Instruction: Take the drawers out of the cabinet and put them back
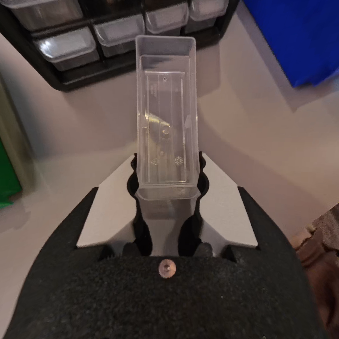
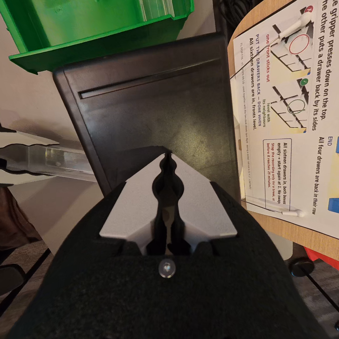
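The clear drawer [image 1: 167, 117] is out of the cabinet [image 1: 60, 73] and held in the air over the table [image 1: 247, 137], just in front of the cabinet's lower rows. The left claw [image 1: 167, 176] is closed on the drawer's near end, one finger on each side. The drawer looks empty. The cabinet is black, and every slot that shows has a drawer in it, though only part of the front shows. So this drawer is either just pulled out or on its way back in; the pictures cannot tell which.

The right claw [image 2: 167, 156] is closed with nothing in it and rests on the cabinet's dark top.

The table is pale and smooth. A green bin [image 2: 91, 33] sits beyond the cabinet, a blue bin [image 1: 297, 40] stands far right, and a printed sheet [image 2: 293, 110] lies to the right
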Demonstrator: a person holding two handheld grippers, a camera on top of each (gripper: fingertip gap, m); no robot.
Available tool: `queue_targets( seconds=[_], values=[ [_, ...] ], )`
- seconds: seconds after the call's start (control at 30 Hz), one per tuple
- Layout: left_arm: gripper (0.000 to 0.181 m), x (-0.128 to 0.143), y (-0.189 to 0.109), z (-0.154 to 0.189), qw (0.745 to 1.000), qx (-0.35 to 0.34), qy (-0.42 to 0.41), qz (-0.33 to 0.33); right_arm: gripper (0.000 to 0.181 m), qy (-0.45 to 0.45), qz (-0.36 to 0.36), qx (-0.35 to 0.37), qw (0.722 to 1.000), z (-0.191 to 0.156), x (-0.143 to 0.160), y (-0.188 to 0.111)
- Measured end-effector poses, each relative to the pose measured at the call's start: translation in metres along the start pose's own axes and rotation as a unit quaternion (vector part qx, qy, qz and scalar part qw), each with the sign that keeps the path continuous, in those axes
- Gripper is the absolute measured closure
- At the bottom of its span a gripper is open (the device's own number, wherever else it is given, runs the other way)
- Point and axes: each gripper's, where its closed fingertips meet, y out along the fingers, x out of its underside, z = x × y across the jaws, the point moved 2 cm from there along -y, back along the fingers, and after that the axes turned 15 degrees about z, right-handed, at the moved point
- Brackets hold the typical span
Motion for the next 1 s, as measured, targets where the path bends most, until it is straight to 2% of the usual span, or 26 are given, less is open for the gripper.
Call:
queue_targets(
  seconds=[0.17, 0.33, 0.5, 1.0],
  values=[
    [0.118, -0.032, 0.004, -0.003, 0.999, -0.016, -0.031, -0.009, 0.181, 0.004, 0.0, 0.002, 1.0, 0.0, 0.0, 0.0],
    [0.118, -0.047, 0.004, -0.015, 0.998, -0.04, -0.035, -0.02, 0.181, -0.007, -0.007, 0.012, 1.0, 0.0, 0.0, 0.0],
    [0.117, -0.043, 0.005, -0.024, 0.996, -0.059, -0.05, -0.048, 0.181, -0.009, -0.005, 0.016, 1.0, -0.001, 0.0, 0.0],
    [0.118, -0.055, 0.018, -0.018, 0.993, -0.096, -0.047, -0.045, 0.181, -0.012, -0.004, 0.011, 1.0, 0.0, 0.0, 0.0]
  ],
)
